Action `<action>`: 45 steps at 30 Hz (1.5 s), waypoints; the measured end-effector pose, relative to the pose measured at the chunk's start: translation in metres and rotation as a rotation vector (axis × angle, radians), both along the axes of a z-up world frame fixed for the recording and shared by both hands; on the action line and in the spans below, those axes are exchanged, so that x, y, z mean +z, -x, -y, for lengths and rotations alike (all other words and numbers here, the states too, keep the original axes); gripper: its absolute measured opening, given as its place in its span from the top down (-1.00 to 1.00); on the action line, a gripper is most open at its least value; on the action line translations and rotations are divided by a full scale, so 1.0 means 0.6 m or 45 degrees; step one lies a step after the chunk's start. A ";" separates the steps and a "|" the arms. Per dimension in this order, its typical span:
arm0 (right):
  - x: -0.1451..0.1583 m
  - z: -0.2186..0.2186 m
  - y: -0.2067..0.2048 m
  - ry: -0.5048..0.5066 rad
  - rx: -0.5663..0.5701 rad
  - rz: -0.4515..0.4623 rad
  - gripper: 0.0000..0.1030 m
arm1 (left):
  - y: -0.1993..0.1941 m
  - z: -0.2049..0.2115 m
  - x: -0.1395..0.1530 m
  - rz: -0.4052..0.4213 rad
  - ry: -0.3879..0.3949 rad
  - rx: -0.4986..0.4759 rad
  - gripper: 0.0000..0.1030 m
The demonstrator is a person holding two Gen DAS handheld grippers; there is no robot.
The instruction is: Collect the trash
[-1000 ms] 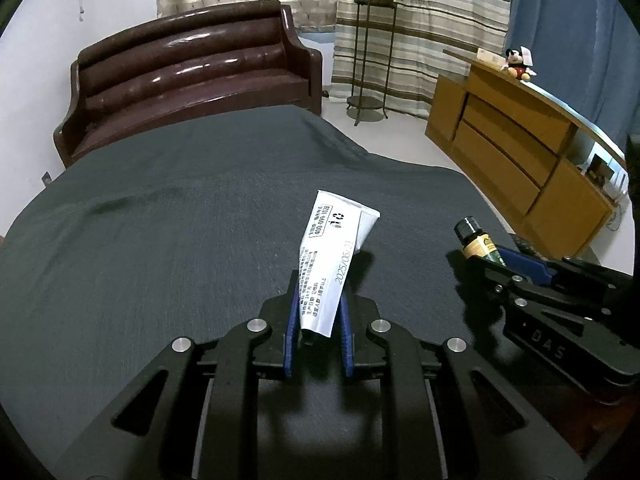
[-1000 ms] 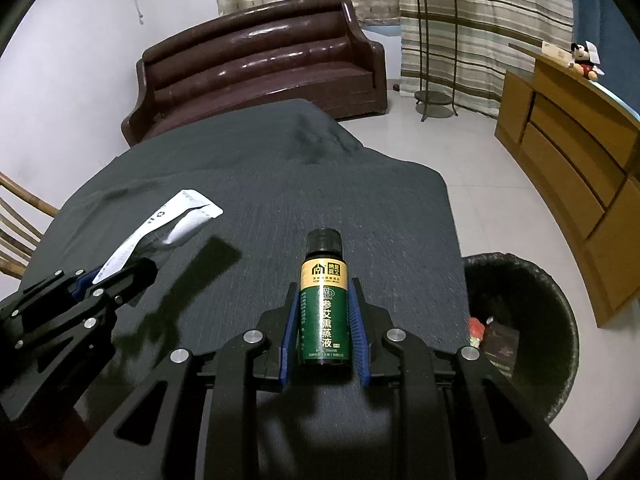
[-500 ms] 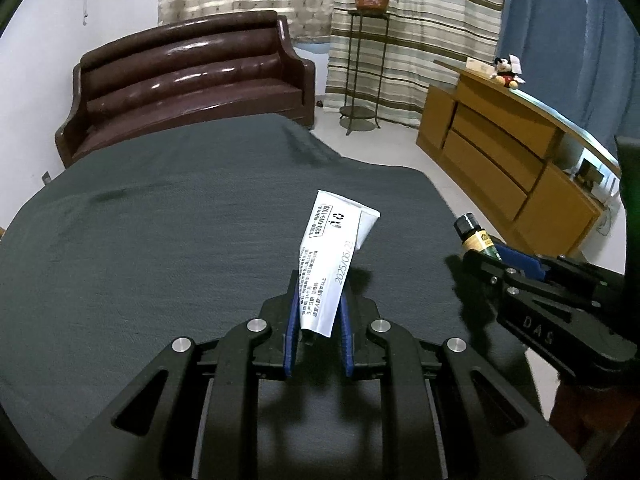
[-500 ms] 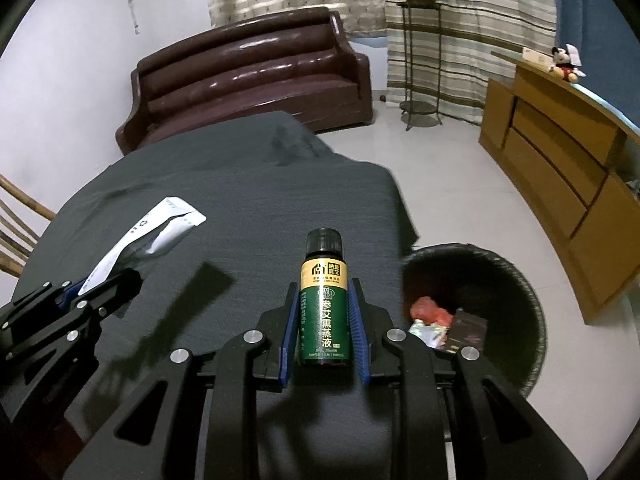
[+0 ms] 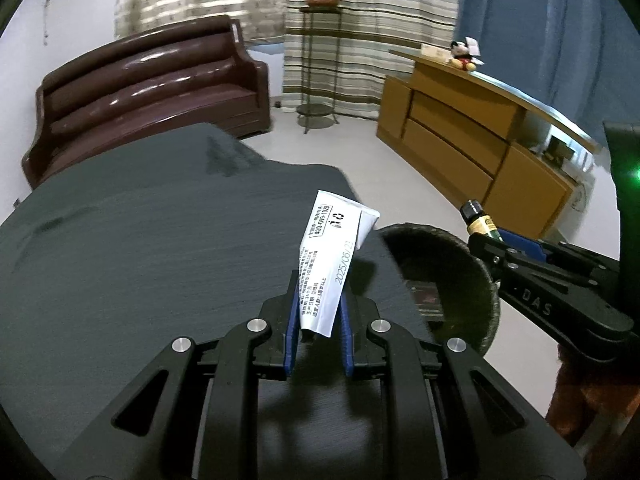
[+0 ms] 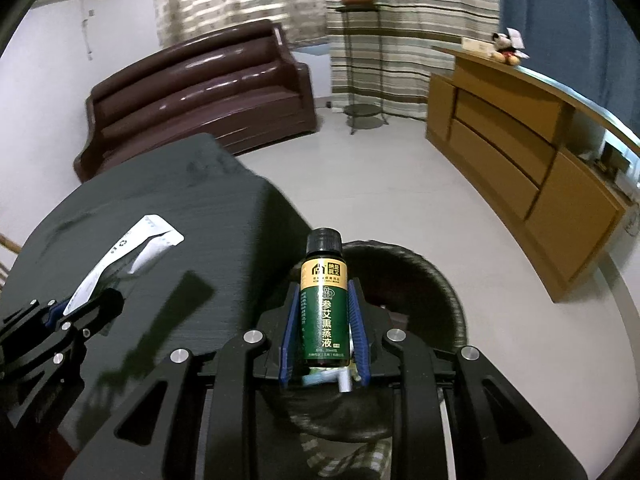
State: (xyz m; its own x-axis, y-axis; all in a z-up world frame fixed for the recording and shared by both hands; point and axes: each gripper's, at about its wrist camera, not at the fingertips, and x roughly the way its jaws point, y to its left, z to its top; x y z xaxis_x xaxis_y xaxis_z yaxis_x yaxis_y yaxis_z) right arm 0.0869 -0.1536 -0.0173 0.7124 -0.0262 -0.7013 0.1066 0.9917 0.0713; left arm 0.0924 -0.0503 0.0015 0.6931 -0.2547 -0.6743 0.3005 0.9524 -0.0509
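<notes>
My left gripper [image 5: 318, 320] is shut on a flattened white tube [image 5: 332, 264] with printed text, held over the right edge of the dark grey table [image 5: 140, 248]. My right gripper [image 6: 323, 328] is shut on a small green bottle [image 6: 323, 308] with a black cap and gold label, and it hangs above the black round trash bin [image 6: 436, 280]. In the left wrist view the bin [image 5: 464, 276] sits just right of the table, with the right gripper [image 5: 520, 248] and the bottle [image 5: 478, 222] beyond it. The right wrist view shows the left gripper [image 6: 76, 308] and its tube [image 6: 128, 252] at the left.
A dark brown leather sofa [image 5: 140, 92] stands behind the table. A wooden cabinet [image 6: 520, 152] with a plush toy [image 6: 506, 50] runs along the right wall. A metal plant stand [image 6: 360, 64] stands by the striped curtains. Some trash [image 6: 340, 380] lies inside the bin.
Both grippers have moved to the right with their loads. The bin has come into the left wrist view and now lies under the bottle in the right wrist view.
</notes>
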 end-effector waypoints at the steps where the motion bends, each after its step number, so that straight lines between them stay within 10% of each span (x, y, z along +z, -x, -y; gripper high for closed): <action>1: -0.001 0.005 0.000 0.000 -0.010 0.000 0.52 | -0.001 0.010 -0.001 0.003 -0.002 -0.012 0.68; 21: -0.039 0.077 -0.016 -0.030 -0.138 -0.037 0.52 | -0.038 0.119 -0.039 -0.013 -0.070 -0.114 0.61; 26: -0.040 0.083 -0.018 -0.025 -0.155 -0.037 0.36 | -0.041 0.124 -0.039 -0.007 -0.079 -0.108 0.22; 45: -0.017 0.075 0.015 0.007 -0.178 0.014 -0.03 | -0.017 0.099 -0.022 0.033 -0.058 -0.063 -0.31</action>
